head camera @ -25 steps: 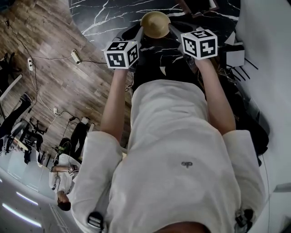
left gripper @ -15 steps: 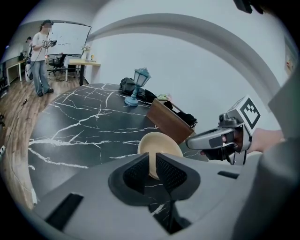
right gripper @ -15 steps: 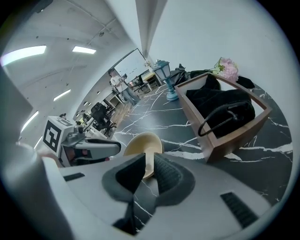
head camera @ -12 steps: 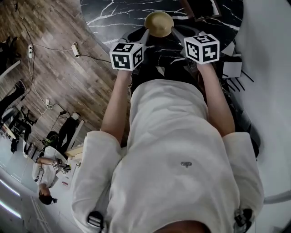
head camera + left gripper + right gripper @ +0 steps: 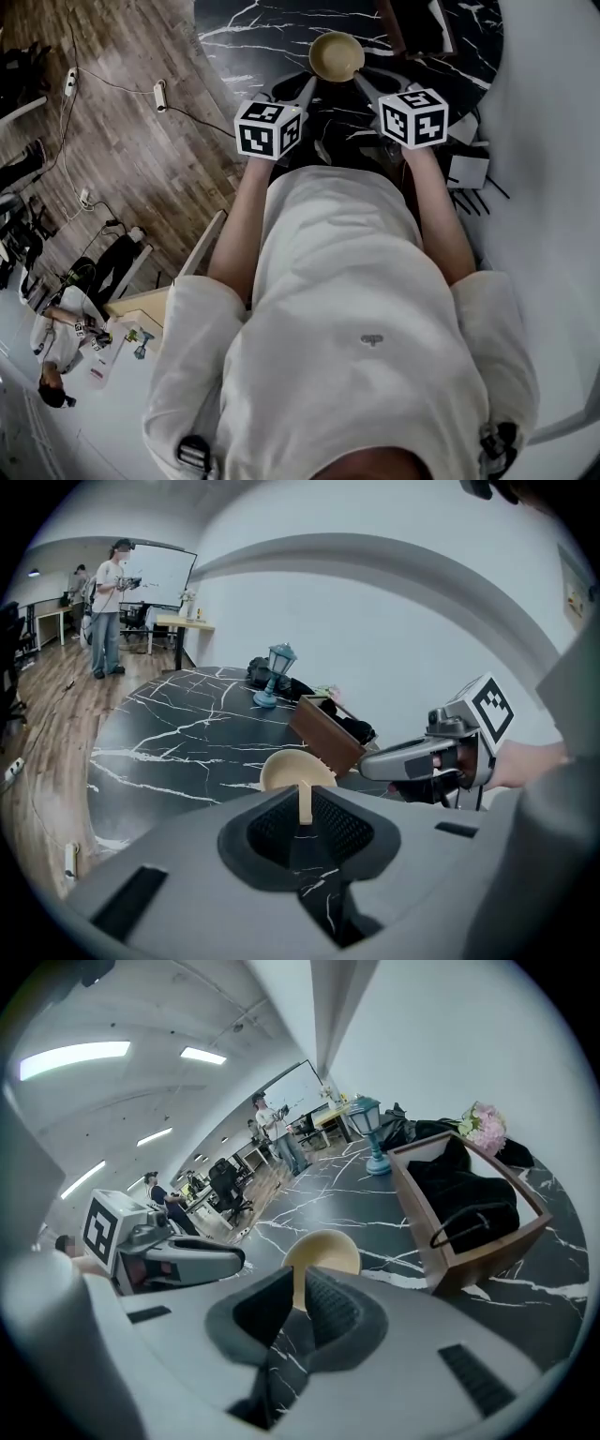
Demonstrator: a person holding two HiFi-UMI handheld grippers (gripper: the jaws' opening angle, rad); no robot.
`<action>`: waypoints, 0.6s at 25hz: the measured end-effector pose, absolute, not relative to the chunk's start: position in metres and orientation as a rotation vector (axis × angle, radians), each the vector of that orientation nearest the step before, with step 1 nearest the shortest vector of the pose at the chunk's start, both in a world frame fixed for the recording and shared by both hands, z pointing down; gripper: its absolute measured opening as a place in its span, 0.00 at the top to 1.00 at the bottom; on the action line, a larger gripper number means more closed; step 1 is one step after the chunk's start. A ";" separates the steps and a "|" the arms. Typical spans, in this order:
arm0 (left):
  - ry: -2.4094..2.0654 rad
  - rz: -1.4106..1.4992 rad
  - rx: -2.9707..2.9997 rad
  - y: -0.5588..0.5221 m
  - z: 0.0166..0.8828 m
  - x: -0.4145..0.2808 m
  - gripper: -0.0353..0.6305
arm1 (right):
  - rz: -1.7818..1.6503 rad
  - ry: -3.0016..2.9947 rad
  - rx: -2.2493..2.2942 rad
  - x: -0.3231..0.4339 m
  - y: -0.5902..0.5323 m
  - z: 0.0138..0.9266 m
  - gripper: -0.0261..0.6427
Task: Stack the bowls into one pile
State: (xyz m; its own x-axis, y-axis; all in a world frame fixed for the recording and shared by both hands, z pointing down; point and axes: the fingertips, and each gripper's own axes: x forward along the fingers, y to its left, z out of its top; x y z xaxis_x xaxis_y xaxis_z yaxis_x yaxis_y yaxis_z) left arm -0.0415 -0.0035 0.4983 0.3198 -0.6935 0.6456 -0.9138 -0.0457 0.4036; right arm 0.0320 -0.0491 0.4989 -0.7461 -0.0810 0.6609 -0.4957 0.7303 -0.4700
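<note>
Pinching the near rim of the beige bowl [image 5: 336, 56], the left gripper [image 5: 312, 81] and the right gripper [image 5: 357, 79] hold it straight ahead between them, both equally near, over the black marble table [image 5: 246, 26]. The right jaws have just been closing on that rim. No second bowl shows, so I cannot tell where the pile lies.

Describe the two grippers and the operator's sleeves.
The left gripper and right gripper are grey moulded shells with dark ribbed pads. Each carries a white cube printed with black square markers. The person wears a white short-sleeved shirt.
</note>
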 end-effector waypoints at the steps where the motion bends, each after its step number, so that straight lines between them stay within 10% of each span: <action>1: -1.446 0.344 1.800 -0.003 0.496 -0.041 0.88 | 0.851 -2.313 0.426 0.031 -0.048 0.497 0.90; 15: -1.588 0.233 1.871 0.005 0.422 -0.040 0.90 | 0.658 -2.447 0.388 0.022 -0.037 0.425 0.95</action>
State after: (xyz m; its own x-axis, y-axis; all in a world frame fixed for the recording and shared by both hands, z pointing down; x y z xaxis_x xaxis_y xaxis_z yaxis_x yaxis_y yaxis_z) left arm -0.0403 0.0048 0.4223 0.2458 -0.8107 0.5313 -0.9293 -0.0412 0.3670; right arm 0.0217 -0.0368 0.4250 -0.7953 -0.1251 0.5932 -0.4058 0.8368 -0.3675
